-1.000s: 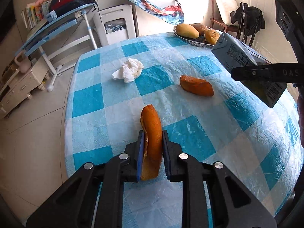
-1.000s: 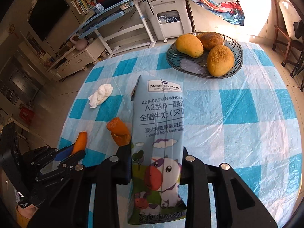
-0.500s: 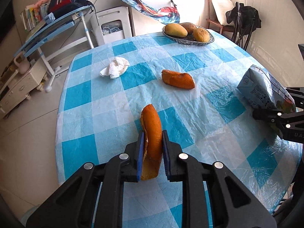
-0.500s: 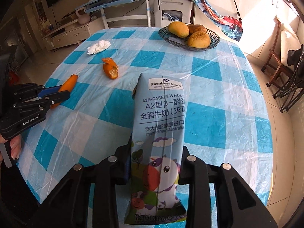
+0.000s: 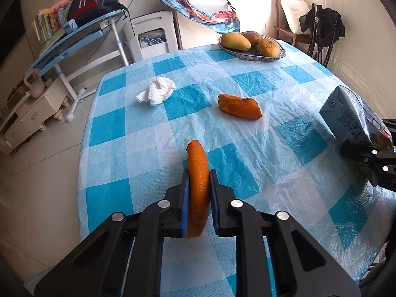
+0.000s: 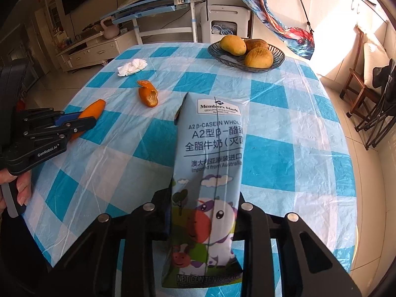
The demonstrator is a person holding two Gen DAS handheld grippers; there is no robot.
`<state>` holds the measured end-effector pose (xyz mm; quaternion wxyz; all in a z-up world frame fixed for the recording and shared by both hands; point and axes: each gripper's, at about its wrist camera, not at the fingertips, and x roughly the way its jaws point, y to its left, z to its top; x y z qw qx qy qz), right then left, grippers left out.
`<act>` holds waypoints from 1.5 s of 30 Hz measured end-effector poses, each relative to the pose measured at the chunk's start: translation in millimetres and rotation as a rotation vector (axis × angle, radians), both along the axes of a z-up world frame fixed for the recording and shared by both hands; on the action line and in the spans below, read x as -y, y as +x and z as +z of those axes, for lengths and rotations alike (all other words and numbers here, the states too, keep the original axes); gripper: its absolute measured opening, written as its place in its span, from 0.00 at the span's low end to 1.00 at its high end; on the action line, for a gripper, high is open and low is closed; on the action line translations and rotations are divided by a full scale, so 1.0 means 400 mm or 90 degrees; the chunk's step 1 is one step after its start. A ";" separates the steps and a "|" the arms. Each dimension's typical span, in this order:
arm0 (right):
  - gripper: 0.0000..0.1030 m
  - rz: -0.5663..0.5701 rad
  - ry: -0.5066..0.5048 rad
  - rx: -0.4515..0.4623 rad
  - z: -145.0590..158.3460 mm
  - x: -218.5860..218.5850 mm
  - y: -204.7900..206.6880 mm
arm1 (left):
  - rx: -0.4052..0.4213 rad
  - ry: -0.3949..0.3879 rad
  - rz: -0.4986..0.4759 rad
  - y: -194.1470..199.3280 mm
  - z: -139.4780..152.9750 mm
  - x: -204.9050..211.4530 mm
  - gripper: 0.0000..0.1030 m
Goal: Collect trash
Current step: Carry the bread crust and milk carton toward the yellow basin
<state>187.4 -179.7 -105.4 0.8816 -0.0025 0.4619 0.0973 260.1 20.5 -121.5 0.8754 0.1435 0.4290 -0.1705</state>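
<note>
My left gripper is shut on a curved orange peel and holds it above the near left part of the table; this gripper also shows at the left of the right wrist view. My right gripper is shut on a light blue milk carton with a cartoon cow, held above the table's near edge; the carton also shows at the right of the left wrist view. A second orange peel and a crumpled white tissue lie on the blue-and-white checked tablecloth.
A dark bowl with three yellow-brown fruits stands at the table's far side. Beyond the table are a blue tilted desk, a white appliance, a low white cabinet and chairs at the right.
Both grippers have drawn back toward the near side of the table with their loads still held. The peel and tissue on the cloth have not moved.
</note>
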 end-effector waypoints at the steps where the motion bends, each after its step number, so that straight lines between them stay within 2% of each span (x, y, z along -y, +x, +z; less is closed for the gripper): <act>1: 0.29 0.001 -0.004 0.008 0.004 0.000 -0.004 | -0.001 -0.013 -0.005 -0.003 0.006 0.004 0.13; 8: 0.29 -0.001 -0.050 0.081 0.056 0.007 -0.050 | 0.008 -0.116 -0.016 -0.042 0.064 0.034 0.13; 15: 0.29 -0.037 -0.056 0.109 0.096 0.093 -0.090 | 0.003 -0.187 -0.048 -0.119 0.097 0.130 0.13; 22: 0.29 -0.101 -0.051 0.115 0.121 0.201 -0.156 | -0.002 -0.196 -0.093 -0.186 0.107 0.270 0.13; 29: 0.29 -0.113 -0.103 0.140 0.181 0.236 -0.172 | 0.005 -0.204 -0.113 -0.212 0.160 0.370 0.13; 33: 0.29 -0.124 -0.131 0.103 0.179 0.310 -0.163 | 0.018 -0.201 -0.143 -0.212 0.197 0.446 0.13; 36: 0.29 -0.144 -0.127 0.059 0.158 0.385 -0.152 | 0.015 -0.200 -0.163 -0.211 0.207 0.512 0.13; 45: 0.29 -0.167 -0.110 -0.112 0.023 0.567 -0.082 | -0.020 -0.197 -0.197 -0.200 0.173 0.666 0.13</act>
